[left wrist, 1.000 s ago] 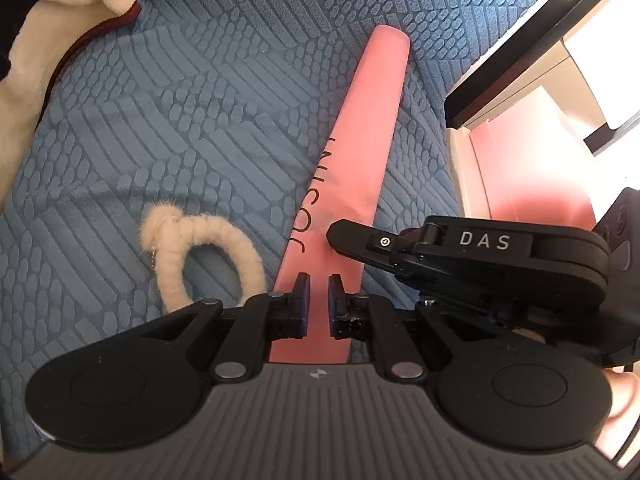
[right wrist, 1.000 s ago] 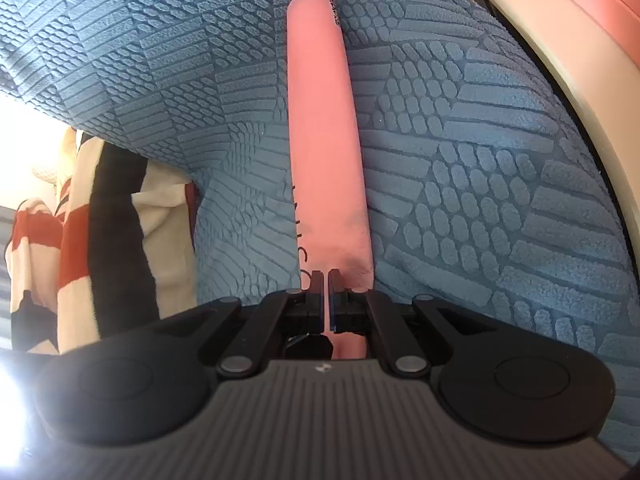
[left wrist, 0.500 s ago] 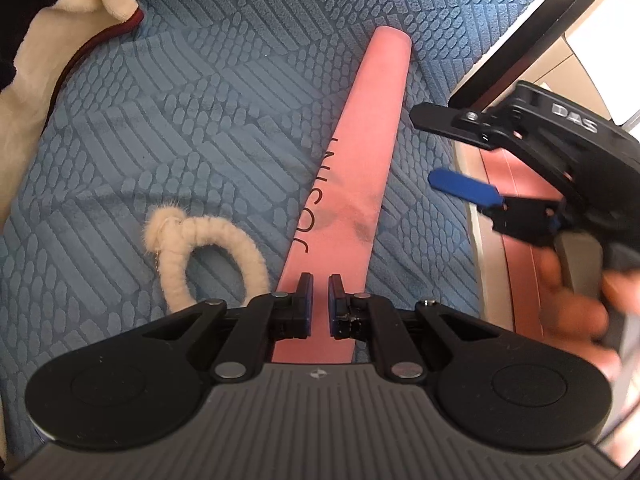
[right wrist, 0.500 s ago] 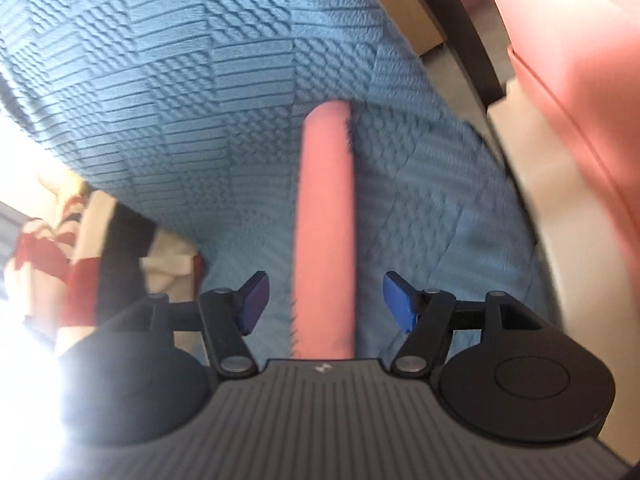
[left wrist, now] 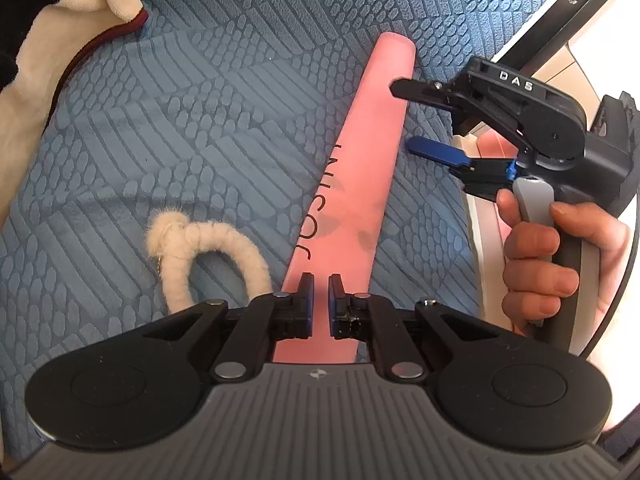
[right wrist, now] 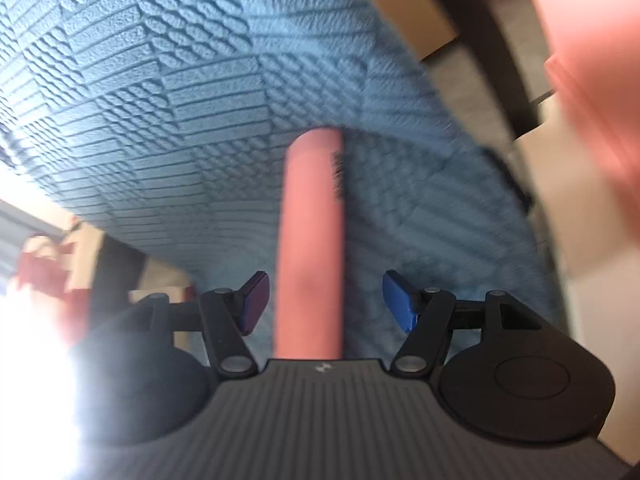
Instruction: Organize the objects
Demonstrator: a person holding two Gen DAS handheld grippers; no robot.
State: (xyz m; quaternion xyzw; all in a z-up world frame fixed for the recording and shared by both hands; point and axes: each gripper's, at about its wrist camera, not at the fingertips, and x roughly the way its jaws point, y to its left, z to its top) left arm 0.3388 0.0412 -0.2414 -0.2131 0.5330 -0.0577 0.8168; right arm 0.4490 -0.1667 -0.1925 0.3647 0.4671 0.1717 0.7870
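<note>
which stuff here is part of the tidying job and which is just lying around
In the job:
- pink case
- left hand-held gripper, nearly shut over the case
- right hand-held gripper, open

Lying about:
- cream fuzzy loop
- cream garment
- blue quilted cover

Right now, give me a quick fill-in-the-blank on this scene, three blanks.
1. The right gripper is ____.
2. The left gripper is ____, above the pink case's near end.
3. The fuzzy cream loop lies to the ____ of the pink case on the blue bedspread.

Missing: open; shut; left
</note>
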